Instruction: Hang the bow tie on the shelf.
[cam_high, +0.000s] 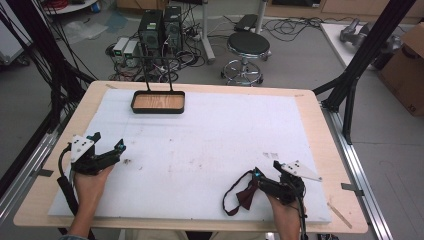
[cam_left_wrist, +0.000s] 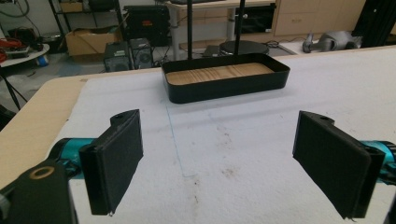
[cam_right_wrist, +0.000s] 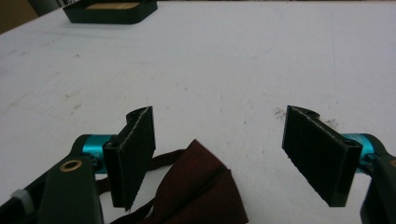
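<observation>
- A dark red bow tie (cam_high: 246, 196) with a thin dark strap (cam_high: 229, 199) is seen lying on the white foam mat (cam_high: 215, 145), near the mat's front edge on the person's right side
- In the right gripper view the bow tie (cam_right_wrist: 201, 186) is shown low between the two black jaws, closer to the left-hand jaw, with its pleated cloth flat on the mat and the strap looping out beneath that jaw
- The right gripper (cam_high: 260, 179) is held low over the mat by the right hand (cam_high: 285, 215), with its tips at the bow tie; its jaws are spread wide and no pad is seen pressing on the cloth
- Whether the left-hand jaw's pad brushes the cloth cannot be told from the pictures
- The left gripper (cam_high: 117, 148) is held by the left hand (cam_high: 90, 186) at the mat's left side, well apart from the bow tie; its jaws (cam_left_wrist: 219, 163) are spread wide with nothing but bare mat between them
- A black tray (cam_high: 158, 102) with a wooden floor is set at the far side of the mat, left of centre, with two thin black posts rising from behind it; in the left gripper view the tray (cam_left_wrist: 226, 86) is seen straight ahead of the jaws, well beyond them
- The mat is laid on a pale wooden table (cam_high: 330, 165), and faint dark smudges are spread over the mat's middle
- Beyond the table a round black stool (cam_high: 248, 45) is seen on the grey floor
</observation>
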